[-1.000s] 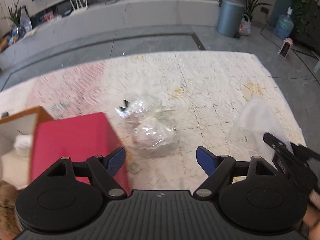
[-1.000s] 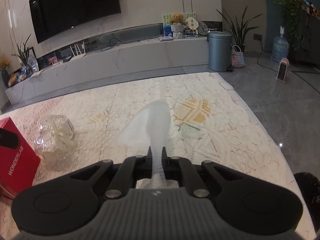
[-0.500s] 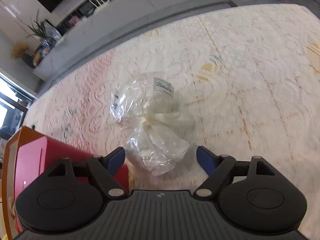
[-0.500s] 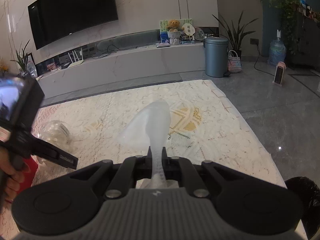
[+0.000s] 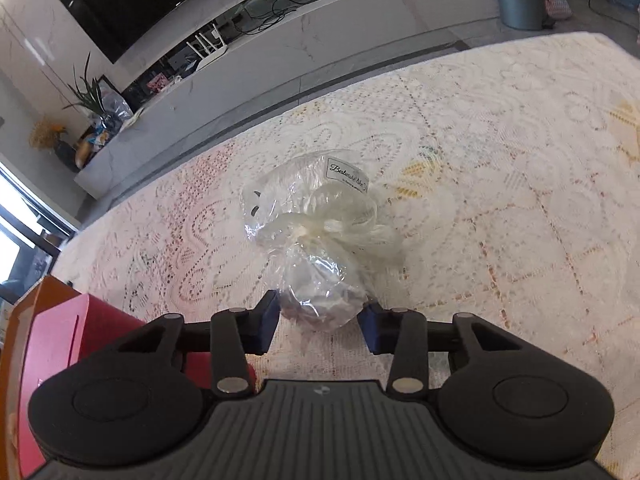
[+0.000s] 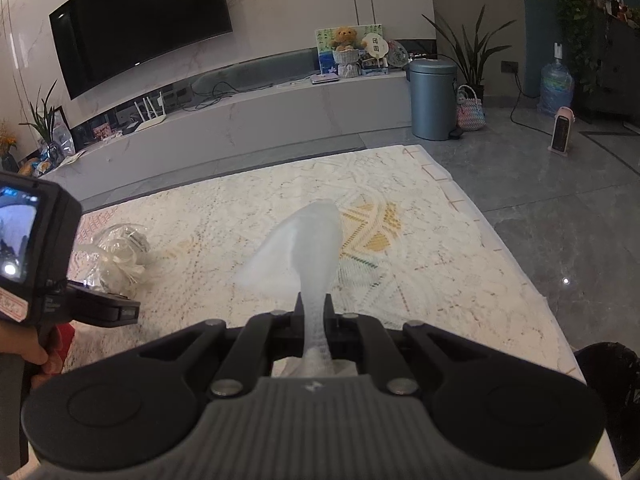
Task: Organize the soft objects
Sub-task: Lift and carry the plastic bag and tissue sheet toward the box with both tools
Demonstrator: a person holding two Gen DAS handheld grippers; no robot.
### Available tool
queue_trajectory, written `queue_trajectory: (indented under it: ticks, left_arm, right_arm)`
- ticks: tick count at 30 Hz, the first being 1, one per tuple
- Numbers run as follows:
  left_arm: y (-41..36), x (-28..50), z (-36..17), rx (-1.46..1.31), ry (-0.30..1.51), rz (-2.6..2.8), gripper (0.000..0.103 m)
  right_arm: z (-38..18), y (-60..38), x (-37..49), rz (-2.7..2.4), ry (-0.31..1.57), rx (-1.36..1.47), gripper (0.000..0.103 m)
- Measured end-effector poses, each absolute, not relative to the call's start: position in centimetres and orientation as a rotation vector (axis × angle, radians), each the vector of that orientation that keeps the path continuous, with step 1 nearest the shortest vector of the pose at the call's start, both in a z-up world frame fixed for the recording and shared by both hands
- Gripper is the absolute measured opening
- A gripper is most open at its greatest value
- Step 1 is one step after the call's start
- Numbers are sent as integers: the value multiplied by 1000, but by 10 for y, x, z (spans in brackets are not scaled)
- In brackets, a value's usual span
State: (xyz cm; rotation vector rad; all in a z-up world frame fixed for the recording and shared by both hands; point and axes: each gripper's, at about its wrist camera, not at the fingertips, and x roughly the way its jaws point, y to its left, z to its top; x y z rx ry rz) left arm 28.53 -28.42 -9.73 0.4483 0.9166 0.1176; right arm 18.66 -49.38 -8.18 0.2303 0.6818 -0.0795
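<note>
The task appeared to be at an early stage, since neither soft item had reached a container. The left gripper point(image 5: 319, 322) had its jaws part-open around the near end of a clear plastic bag point(image 5: 320, 236), the blue pads point(image 5: 267, 322) just beside or lightly touching the film; whether a firm grip existed cannot be told. The bag, knotted at its middle and holding pale soft contents, lay on the lace tablecloth point(image 5: 520, 184). The right gripper point(image 6: 313, 316) had its jaws closed tight on a white tissue point(image 6: 298, 248), which fanned out above the cloth. A red box point(image 5: 60, 344) stood at the left edge of the table inside an orange-walled container point(image 5: 28, 308); the contents of both were hidden. Placing both items remained outstanding, as judged from this layout.
</note>
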Motion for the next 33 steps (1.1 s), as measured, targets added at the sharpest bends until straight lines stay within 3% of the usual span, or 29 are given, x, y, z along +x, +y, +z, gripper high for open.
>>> queue_trajectory:
  ticks: [10,20,33]
  left_arm:
    - [-274,272,-81,421,863,80,42]
    - [-259,236,-30,332,704,-141,42]
    - [-152,171,31,69,707,-255,42]
  right_arm:
    - [-89,-493,190,-73,700,236,1]
    - [-89,-485,193,-45,692,226,1]
    - [-74,-479,191,68,647,322,1]
